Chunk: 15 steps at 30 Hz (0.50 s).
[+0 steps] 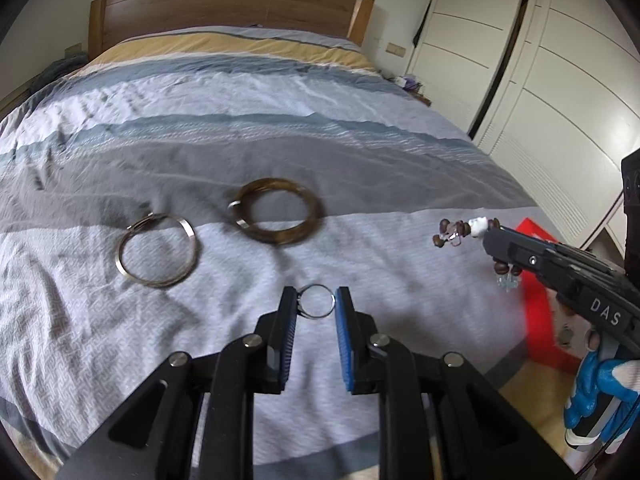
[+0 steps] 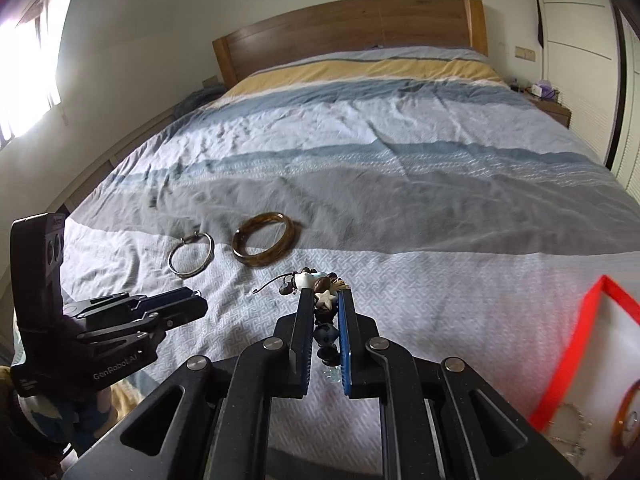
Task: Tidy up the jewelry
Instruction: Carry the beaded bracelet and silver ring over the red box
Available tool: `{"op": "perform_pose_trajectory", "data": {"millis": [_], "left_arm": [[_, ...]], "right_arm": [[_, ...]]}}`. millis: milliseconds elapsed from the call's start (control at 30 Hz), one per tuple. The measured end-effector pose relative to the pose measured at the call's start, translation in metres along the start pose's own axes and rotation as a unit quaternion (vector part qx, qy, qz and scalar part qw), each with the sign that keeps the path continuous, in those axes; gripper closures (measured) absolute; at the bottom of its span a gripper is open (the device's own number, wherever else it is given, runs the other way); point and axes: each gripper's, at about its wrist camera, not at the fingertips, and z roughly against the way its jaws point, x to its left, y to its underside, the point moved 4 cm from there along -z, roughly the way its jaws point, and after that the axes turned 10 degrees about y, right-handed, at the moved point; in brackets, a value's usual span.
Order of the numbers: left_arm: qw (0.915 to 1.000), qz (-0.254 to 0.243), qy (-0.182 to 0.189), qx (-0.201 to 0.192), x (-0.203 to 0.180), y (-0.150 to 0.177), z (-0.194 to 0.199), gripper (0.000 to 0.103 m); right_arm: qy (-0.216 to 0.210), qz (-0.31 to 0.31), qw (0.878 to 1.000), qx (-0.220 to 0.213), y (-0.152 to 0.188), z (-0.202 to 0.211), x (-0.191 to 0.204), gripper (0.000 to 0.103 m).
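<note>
My left gripper (image 1: 316, 300) is shut on a small silver ring (image 1: 317, 301), its blue pads pressing the ring's two sides above the bedspread. My right gripper (image 2: 325, 300) is shut on a beaded bracelet (image 2: 322, 298) of brown beads, a white star and clear charms; beads stick out past its tips and hang below. In the left wrist view that bracelet (image 1: 456, 234) shows at the right gripper's tip (image 1: 490, 240). On the bed lie a thin silver bangle (image 1: 159, 250) (image 2: 191, 256) and a brown bangle (image 1: 276, 210) (image 2: 265, 239).
A red-rimmed box (image 2: 576, 352) (image 1: 540, 292) sits at the bed's right edge, with chains and an amber bangle (image 2: 628, 420) inside. A person's blue-and-white gloved hand (image 1: 600, 388) holds the right gripper. Wooden headboard (image 1: 228, 12) far back, white wardrobe (image 1: 560, 80) to the right.
</note>
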Motion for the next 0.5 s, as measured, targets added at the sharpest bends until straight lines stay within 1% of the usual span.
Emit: {"op": "perform_pose_trajectory", "data": {"millis": [133,267,400,500], "left_arm": [[0.9995,-0.014,0.029,-0.001,-0.041,-0.007,0.000,0.085],[0.9977,-0.034,0.058,0.007,-0.086,-0.008,-0.009,0.085],[0.9946,-0.056,0.085,0.020,-0.132,-0.005,-0.025,0.085],[0.9916,-0.070,0.105,0.032,-0.169,-0.002,-0.042,0.085]], "right_arm": [[0.019,-0.005,1.000,-0.011,0.000,0.030,-0.025,0.092],[0.052,-0.005,0.999,-0.015,0.006,0.056,-0.064,0.092],[0.087,-0.012,0.996,-0.011,0.015,0.069,-0.112,0.092],[0.110,-0.014,0.994,-0.004,0.021,0.071,-0.146,0.092]]}}
